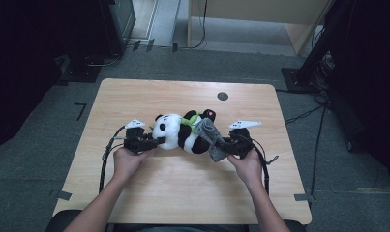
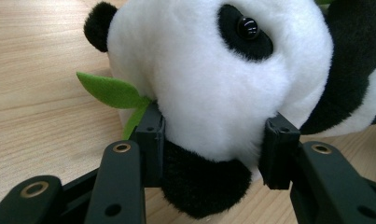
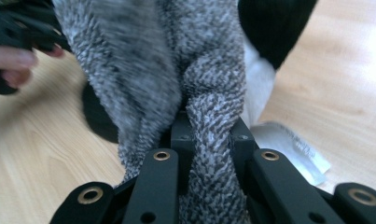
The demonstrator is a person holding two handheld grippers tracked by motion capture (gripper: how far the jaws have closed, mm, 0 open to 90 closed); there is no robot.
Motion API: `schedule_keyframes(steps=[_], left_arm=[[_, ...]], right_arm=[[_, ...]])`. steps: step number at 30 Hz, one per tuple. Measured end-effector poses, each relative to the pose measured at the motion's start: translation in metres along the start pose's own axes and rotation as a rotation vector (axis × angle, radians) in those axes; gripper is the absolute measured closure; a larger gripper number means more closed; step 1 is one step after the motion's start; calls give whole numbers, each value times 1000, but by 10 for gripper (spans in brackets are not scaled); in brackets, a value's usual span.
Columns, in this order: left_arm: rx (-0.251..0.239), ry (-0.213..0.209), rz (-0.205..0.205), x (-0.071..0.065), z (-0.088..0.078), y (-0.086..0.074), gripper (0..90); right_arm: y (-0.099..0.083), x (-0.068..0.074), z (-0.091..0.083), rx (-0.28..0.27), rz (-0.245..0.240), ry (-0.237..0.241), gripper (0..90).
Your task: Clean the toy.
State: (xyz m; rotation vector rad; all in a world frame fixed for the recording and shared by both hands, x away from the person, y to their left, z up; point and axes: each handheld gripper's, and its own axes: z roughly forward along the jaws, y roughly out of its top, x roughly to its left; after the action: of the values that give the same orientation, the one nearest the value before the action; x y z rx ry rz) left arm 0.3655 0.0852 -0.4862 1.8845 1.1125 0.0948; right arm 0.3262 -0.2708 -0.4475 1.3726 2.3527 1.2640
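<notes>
A black and white plush panda point(image 1: 180, 132) lies on its side in the middle of the wooden table point(image 1: 183, 183), with green felt leaves point(image 1: 191, 119) at its neck. My left gripper point(image 1: 156, 140) is shut on the panda's head point(image 2: 213, 88); both pads press into the white fur, and a green leaf point(image 2: 108, 91) sticks out beside the left pad. A grey knitted cloth point(image 1: 209, 135) drapes over the panda's rear end. My right gripper point(image 1: 220, 145) is shut on a fold of this grey cloth point(image 3: 209, 121), which bunches between the jaws.
A white fabric label point(image 3: 293, 149) lies flat on the table beside the right jaw. A round dark hole point(image 1: 222, 95) marks the table's far side. Cables trail from both grippers toward the person. Grey carpet and dark stands surround the table.
</notes>
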Motion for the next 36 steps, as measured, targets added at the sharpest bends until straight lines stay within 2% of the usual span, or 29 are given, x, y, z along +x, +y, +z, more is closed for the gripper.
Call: schedule_keyframes(steps=[6,9,10,12,15,19,22,25,28,29,31,32,34,36], left_arm=[[-7,-6,13,0,-1,0,527],[-13,-15,9,1,-1,1,528],[-19,-22,9,1,-2,1,529],[-16,-23,4,0,-3,2,533],[-7,-33,8,-4,-6,4,538],[6,-45,55,-14,-11,2,539],[13,-58,95,-22,-13,-1,534],[8,-52,122,-25,-12,-4,519],[11,-52,108,-21,-11,-6,498],[8,-50,108,-20,-10,-7,483],[-4,-54,112,-19,-10,-7,430],[-4,-54,112,-19,-10,-7,394],[-36,-72,119,-17,-10,-7,316],[-56,-76,132,-16,-11,-7,287]], right_arm=[[-8,-13,15,49,15,-40,788],[-9,-22,17,109,29,-117,788],[-10,-27,16,111,50,-125,788],[-9,-34,10,72,100,-101,788],[-3,-34,-7,-33,112,-76,787],[9,-26,-25,-158,73,-45,787],[18,-20,-28,-203,30,-21,786],[26,-16,-19,-199,4,-6,786],[32,-14,-3,-148,-14,0,786],[32,-14,3,-124,-25,-14,786],[33,-14,13,-94,-42,-31,787],[34,-15,15,-97,-40,-36,787],[36,-19,17,-92,-36,-38,787],[38,-25,20,-82,-23,-28,788]])
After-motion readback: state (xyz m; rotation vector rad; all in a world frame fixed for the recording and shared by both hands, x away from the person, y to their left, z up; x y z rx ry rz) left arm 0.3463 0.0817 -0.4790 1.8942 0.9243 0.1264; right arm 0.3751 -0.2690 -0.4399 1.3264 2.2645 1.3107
